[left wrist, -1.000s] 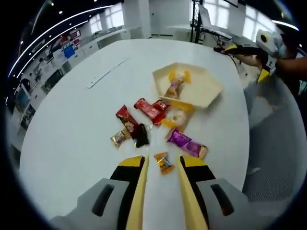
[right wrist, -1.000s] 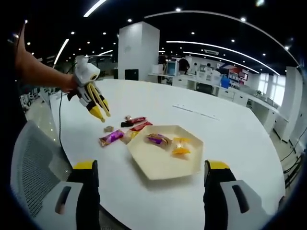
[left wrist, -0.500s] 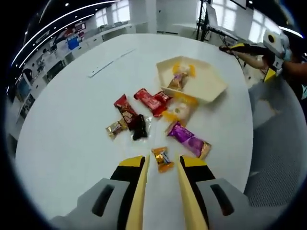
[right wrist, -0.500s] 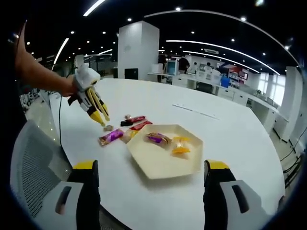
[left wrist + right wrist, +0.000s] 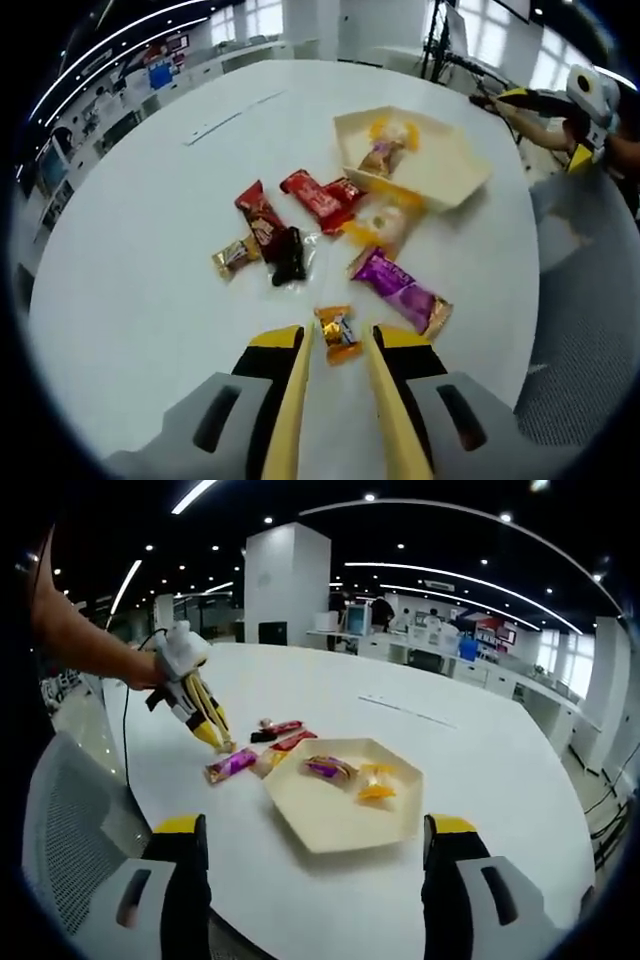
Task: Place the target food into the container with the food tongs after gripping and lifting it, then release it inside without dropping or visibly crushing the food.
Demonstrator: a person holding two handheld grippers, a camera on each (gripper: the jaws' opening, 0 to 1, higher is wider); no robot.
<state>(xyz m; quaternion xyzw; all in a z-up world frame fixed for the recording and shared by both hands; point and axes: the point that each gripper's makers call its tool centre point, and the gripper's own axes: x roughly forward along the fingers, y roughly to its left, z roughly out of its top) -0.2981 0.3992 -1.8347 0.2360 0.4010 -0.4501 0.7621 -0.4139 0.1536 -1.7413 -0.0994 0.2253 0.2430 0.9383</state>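
Progress: two wrapped sweets are already lying in the tray [image 5: 455, 175], a purple-wrapped one [image 5: 328, 770] and an orange-yellow one [image 5: 377, 783]. The rest of the pile is still on the bench [image 5: 130, 230], outside the tray.

Left gripper [image 5: 337, 345]: lowered over the near end of the pile, its fingers [image 5: 295, 400] set narrow, with a small orange sweet [image 5: 337, 333] lying between the tips. Whether the tips are pressing the wrapper or merely flanking it cannot be told; the sweet appears to rest on the bench, not lifted. In the right gripper view the same gripper [image 5: 208, 723] is seen with tips down at the bench by the pile.

Remaining on the bench, beyond the orange sweet: a purple bar [image 5: 400, 295] just to its right, a yellow packet [image 5: 380, 225] close to the tray wall, two red bars [image 5: 315, 195] side by side, a dark red bar [image 5: 258, 212] touching a black sweet [image 5: 290, 258], and a small gold sweet [image 5: 232, 256].

Right gripper [image 5: 310, 852]: fingers [image 5: 182, 855] spread wide, nothing between them, held back from the tray and facing it; it is taken to be idle.

Judgement: the current cycle is at the grasp stage. Closing on the orange sweet, the lift, the carry to the tray and the release inside are not yet done. A light squeeze is advised, the wrapper being small and soft.
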